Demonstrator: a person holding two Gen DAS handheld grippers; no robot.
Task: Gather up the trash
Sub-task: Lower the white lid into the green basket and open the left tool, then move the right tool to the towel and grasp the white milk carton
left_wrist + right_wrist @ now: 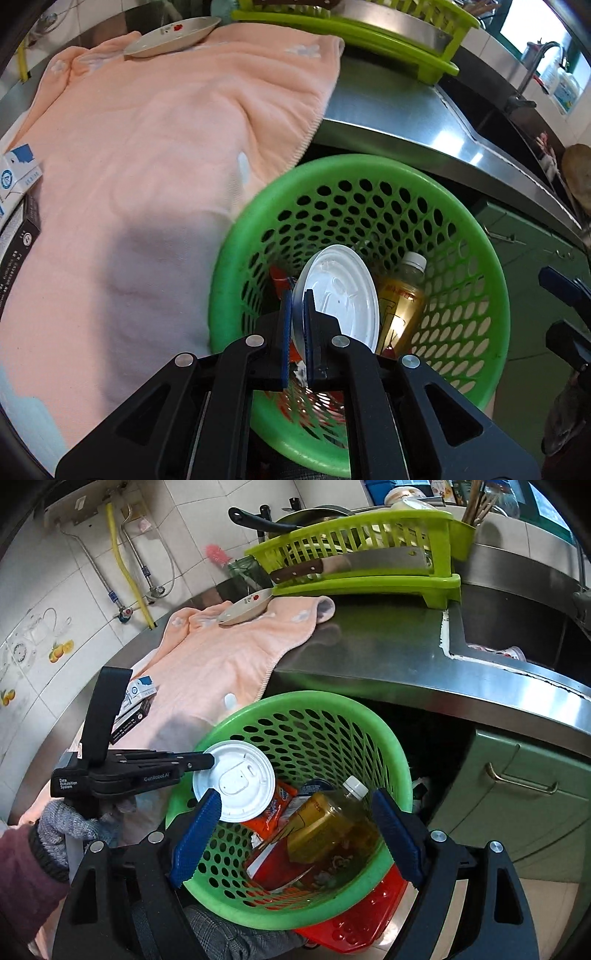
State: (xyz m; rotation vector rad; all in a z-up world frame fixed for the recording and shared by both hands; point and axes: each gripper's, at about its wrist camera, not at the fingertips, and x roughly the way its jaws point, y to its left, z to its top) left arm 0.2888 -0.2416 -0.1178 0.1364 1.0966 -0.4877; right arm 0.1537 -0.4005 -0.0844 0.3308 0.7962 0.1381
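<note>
The left tool (297, 332) is clenched on the rim of a round white plastic cup lid (341, 291), holding it on edge over the mouth of the green perforated plastic basket (480, 236). Seen from the right wrist, the lid (236, 781) hangs just inside the basket's (402, 771) near-left rim, at the tip of the left tool (205, 762), which a grey-gloved hand (70, 819) carries. The right tool (295, 834) stands wide open with nothing between its blue pads, which straddle the basket's near side.

Down inside the basket, ahead of the right tool, lie a clear plastic bottle of amber liquid with a white cap (332, 823) and an orange snack wrapper (273, 808). A red plastic perforated piece (354, 915) shows under the basket.

Beyond both tools runs a stainless-steel worktop (369, 650). A peach-pink towel (207, 668) is spread over its left part, one edge hanging off just beside the basket. A shallow cream dish with a red mark (245, 607) rests on the towel's far end. Left of the left tool, small printed cartons (18, 192) lie at the towel's edge. Farther back stands a lime-green plastic dish rack (369, 546) with a wooden-handled cleaver (354, 563) lying along its front. To the right the worktop drops into a steel sink (517, 627), with green cabinet doors (517, 794) below. White wall tiles (44, 627) with pipes back the room
</note>
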